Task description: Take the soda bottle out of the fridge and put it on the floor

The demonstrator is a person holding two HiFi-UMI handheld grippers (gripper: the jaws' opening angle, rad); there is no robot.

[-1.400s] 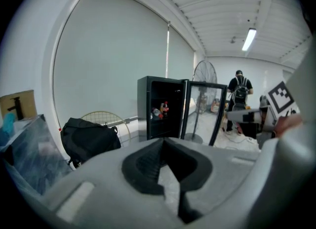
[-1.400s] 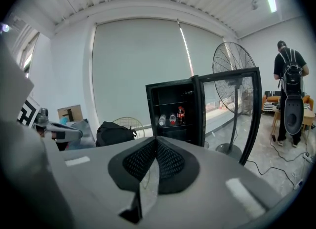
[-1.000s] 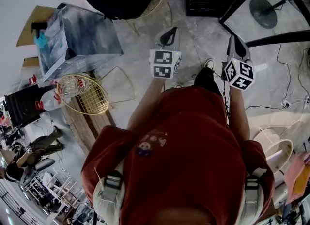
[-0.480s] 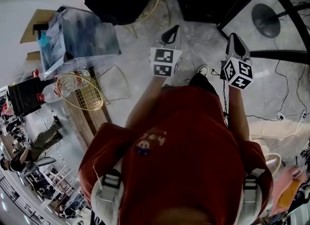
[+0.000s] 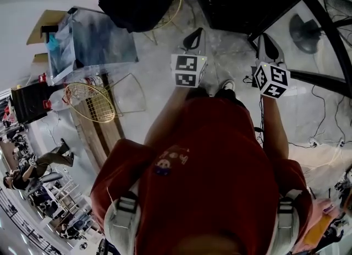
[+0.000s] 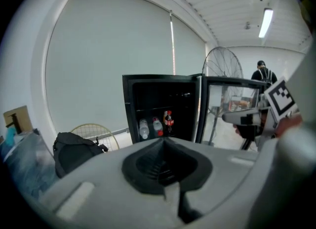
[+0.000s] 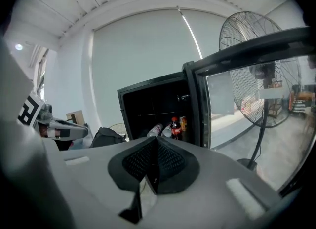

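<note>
In front of the person, the left gripper (image 6: 165,146) is clenched on nothing and points at the open black fridge (image 6: 127,114). On the fridge's shelf, two clear bottles (image 6: 143,128) stand left of the soda bottle (image 6: 169,118), which is upright, dark with cola, and has a red cap and red label; a can (image 7: 183,123) stands just to its right. The right gripper (image 7: 154,146) is likewise clenched and empty, well apart from the shelf. The approach probably goes best if one gripper opens before reaching in, comes level at the bottle's labelled middle, and avoids knocking its neighbours. The smooth round body may slip, so a square, firm grip seems wise.
</note>
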